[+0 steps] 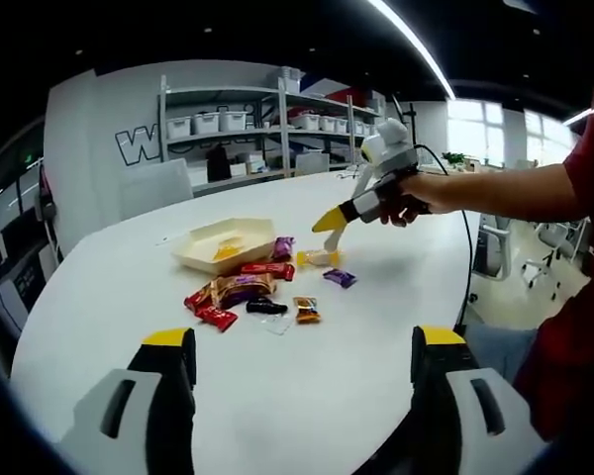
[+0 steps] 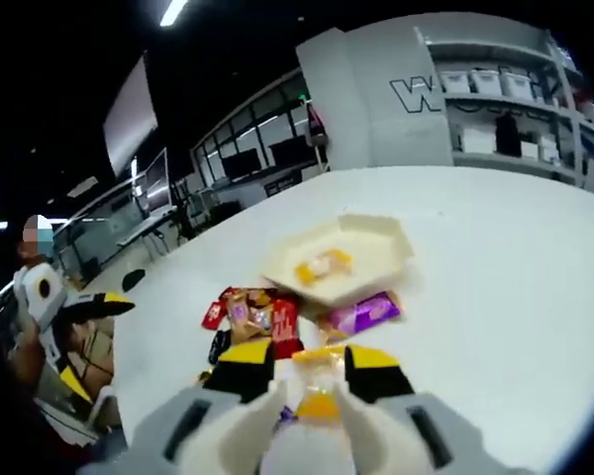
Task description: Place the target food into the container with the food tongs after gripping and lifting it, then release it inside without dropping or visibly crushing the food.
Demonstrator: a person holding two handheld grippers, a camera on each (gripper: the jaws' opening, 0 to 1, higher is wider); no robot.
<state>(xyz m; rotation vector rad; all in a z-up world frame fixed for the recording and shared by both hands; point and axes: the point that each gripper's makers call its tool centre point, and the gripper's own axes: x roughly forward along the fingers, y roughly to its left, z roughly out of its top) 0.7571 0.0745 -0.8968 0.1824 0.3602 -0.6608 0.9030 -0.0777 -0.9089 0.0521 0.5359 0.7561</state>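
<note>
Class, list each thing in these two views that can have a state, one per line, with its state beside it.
Right tongs: closed on a yellow wrapped candy, low over the table.
Left tongs: open, holding nothing.
Tray: upright on the table, one yellow candy inside.
Loose wrapped snacks: lying on the table beside the tray, ungripped.

Red short sleeve [image 1: 586,163]; grey grippers, yellow-tipped black jaws.

left gripper view: far, facing table [image 1: 396,327] | right gripper view: close above | shared: tray [image 1: 225,243]
</note>
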